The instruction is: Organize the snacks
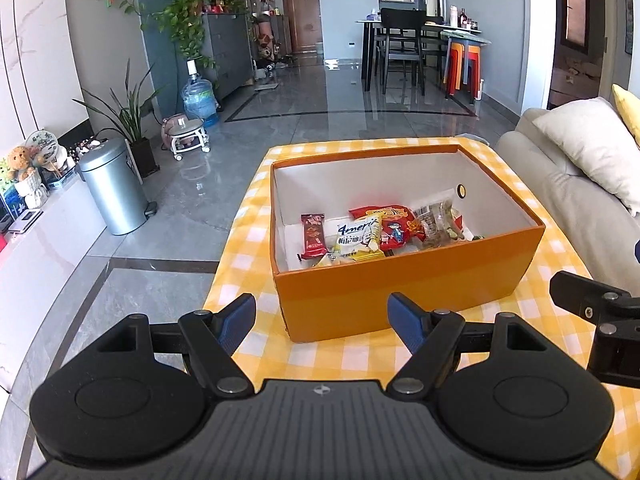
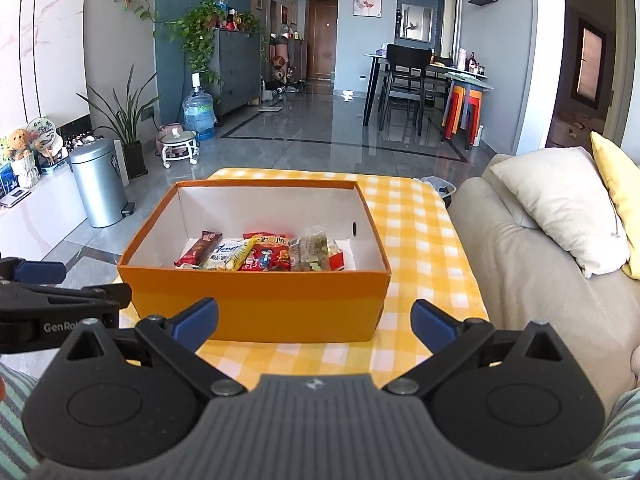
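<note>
snacks were the job, and they all lay inside the orange box (image 1: pixel 404 300) that sat on my yellow checked tablecloth (image 1: pixel 256 240), with the sofa (image 2: pixel 532 248) just to its right. i saw nothing loose on the cloth around the box in either view, so i judged the gathering step to be as good as done, or else i was between rounds and looking for the next thing to sort. the packets were bunched toward the near half of the box floor, and the far half was bare white card.

going down in size: the red bag (image 1: pixel 390 226) lay in the middle, the clear bag of greenish bits (image 1: pixel 438 220) touched it on the right, the yellow and white packet (image 1: pixel 358 236) overlapped its left edge, and the dark red bar (image 1: pixel 313 236) lay leftmost, tilted against the pile.

the next move, as i reckoned it, called for reaching over the near wall and down, since the wall hid the front edge of the pile, and for picking one thin crinkly wrapper without dragging its neighbours.

my left tongs (image 1: pixel 322 318) hung spread wide and held nothing, short of the box's near corner. my right tongs (image 2: pixel 314 320) were spread wide as well, gripping nothing, level with the near wall and not touching it.
</note>
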`<state>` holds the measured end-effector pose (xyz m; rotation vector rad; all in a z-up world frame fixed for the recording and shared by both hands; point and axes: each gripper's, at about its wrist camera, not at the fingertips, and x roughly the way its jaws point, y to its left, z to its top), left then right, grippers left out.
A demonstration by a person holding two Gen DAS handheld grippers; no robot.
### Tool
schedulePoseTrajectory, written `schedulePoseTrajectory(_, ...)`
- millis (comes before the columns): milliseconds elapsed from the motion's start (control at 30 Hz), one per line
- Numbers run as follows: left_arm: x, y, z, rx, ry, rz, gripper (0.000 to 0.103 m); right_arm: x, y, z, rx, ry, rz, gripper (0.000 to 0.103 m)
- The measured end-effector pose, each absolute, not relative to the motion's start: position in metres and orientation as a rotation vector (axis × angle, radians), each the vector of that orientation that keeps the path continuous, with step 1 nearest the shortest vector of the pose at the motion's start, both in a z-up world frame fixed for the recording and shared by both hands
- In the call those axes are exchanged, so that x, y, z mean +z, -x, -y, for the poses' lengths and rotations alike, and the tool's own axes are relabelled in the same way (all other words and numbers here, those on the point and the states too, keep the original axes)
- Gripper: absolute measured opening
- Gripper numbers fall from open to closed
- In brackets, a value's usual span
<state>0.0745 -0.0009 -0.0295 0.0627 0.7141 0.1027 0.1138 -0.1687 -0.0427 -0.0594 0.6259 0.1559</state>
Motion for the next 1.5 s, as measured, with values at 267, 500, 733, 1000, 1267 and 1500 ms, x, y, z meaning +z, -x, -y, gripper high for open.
schedulePoseTrajectory(267, -0.0251, -0.0721, 0.0006, 0.097, -0.064, -0.706, 0.088, -0.0402, -0.1111, 0.1678, 0.152, 0.059, -0.613, 0.099)
schedulePoseTrajectory(500, -0.0226, -0.0720, 0.0006, 0.094, -0.062, -0.707, 0.088, -0.0400, -0.1106, 0.1666, 0.152, 0.059, -0.613, 0.099)
schedulePoseTrajectory(733, -0.0218, -0.0718, -0.0001, 0.094, -0.064, -0.707, 0.088, -0.0412, -0.1099, 0.1667, 0.158, 0.062, -0.614, 0.099)
schedulePoseTrajectory(1000, -0.0209, -0.0713, -0.0001, 0.094, -0.062, -0.706, 0.088, -0.0397, -0.1106, 0.1676, 0.154, 0.055, -0.614, 0.099)
schedulePoseTrajectory(1267, -0.0201, -0.0711, -0.0005, 0.094, -0.062, -0.703, 0.088, -0.0394, -0.1108, 0.1671, 0.155, 0.059, -0.613, 0.099)
schedulePoseTrajectory(1500, -0.0203, -0.0712, -0.0002, 0.091, -0.061, -0.703, 0.088, -0.0398, -0.1111, 0.1666, 0.157, 0.061, -0.618, 0.099)
